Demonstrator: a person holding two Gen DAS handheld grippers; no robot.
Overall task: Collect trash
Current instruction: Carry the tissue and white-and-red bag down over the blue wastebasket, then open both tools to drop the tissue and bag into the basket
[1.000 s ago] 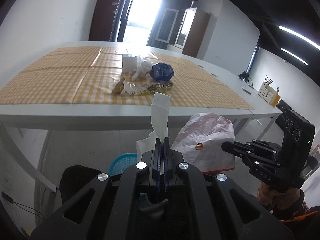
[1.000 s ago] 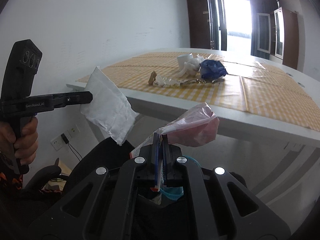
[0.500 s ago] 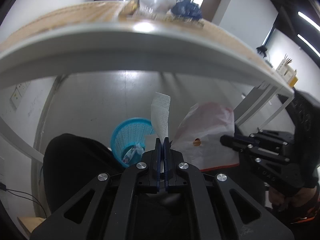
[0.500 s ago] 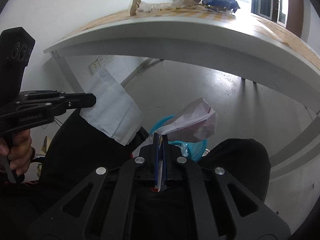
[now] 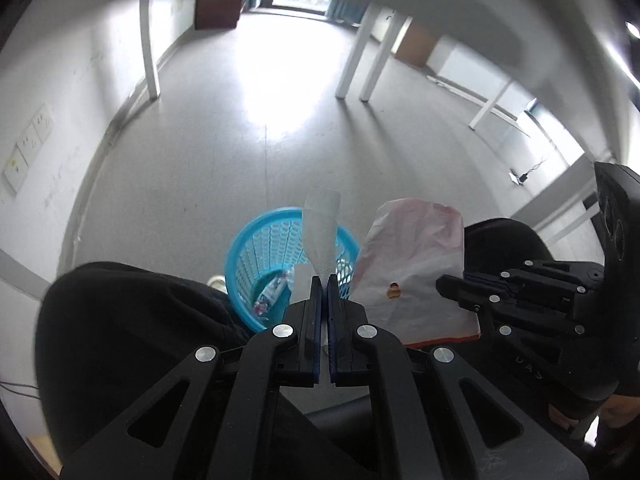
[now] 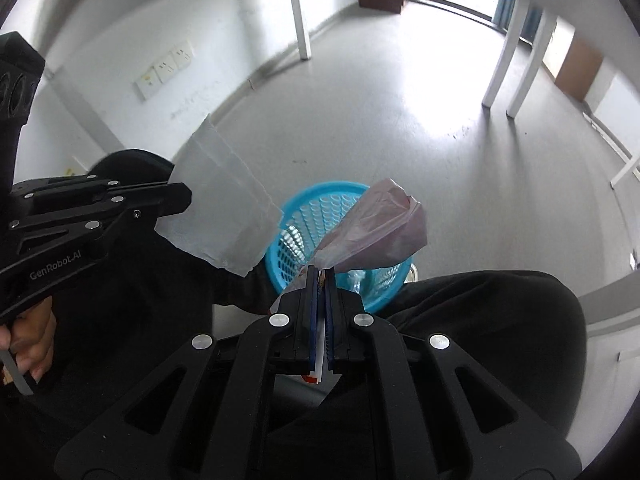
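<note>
My left gripper (image 5: 324, 280) is shut on a white paper napkin (image 5: 321, 232), held above a blue plastic waste basket (image 5: 260, 248) on the floor. My right gripper (image 6: 319, 274) is shut on a pink and white plastic bag (image 6: 376, 228), also above the basket (image 6: 320, 216). In the left wrist view the right gripper (image 5: 442, 282) and its bag (image 5: 412, 268) sit to the right. In the right wrist view the left gripper (image 6: 186, 198) and napkin (image 6: 220, 208) sit to the left. Some wrappers lie inside the basket.
The person's dark-trousered legs (image 5: 132, 320) flank the basket on both sides. White table legs (image 5: 150, 48) stand further back on the grey floor. Wall sockets (image 6: 168, 68) are on the left wall.
Both grippers have tilted and dropped from table level to point down at the floor. The basket has come into full view beneath the napkin and the bag.
</note>
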